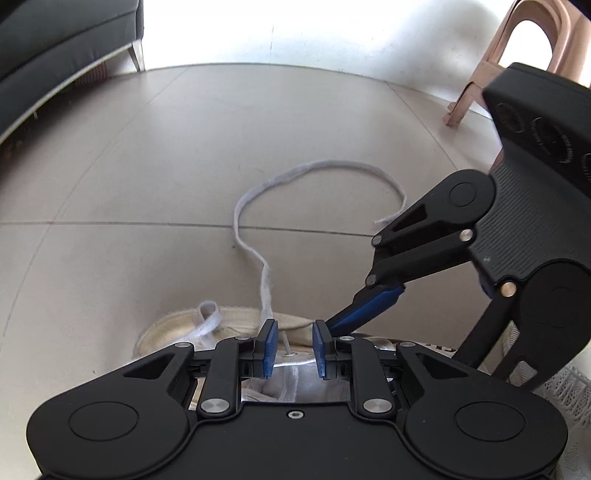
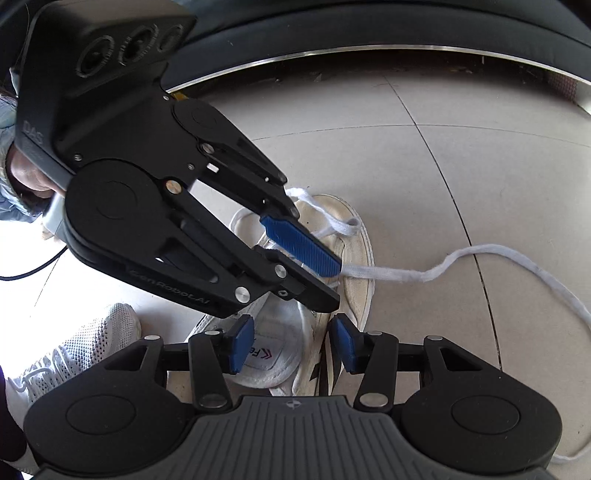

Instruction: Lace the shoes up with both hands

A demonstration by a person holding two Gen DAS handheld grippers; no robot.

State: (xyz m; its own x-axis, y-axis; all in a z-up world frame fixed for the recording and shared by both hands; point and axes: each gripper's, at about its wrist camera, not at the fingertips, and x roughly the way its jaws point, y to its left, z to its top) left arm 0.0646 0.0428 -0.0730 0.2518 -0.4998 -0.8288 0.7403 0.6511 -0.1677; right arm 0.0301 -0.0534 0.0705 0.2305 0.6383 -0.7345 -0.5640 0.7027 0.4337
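The floor [image 1: 155, 155] is laid with large, pale beige tiles, matte and separated by thin dark grout lines. A dark grey sofa [image 1: 55, 33] stands at the far left in the left wrist view, raised on a slim metal leg [image 1: 135, 55], with a bright metal trim strip [image 2: 369, 51] running along its lower edge. At the far right a pinkish-tan plastic stool [image 1: 532, 55] stands on the tiles near the pale wall [image 1: 295, 29]. Strong daylight washes out the wall and brightens the floor along its foot.
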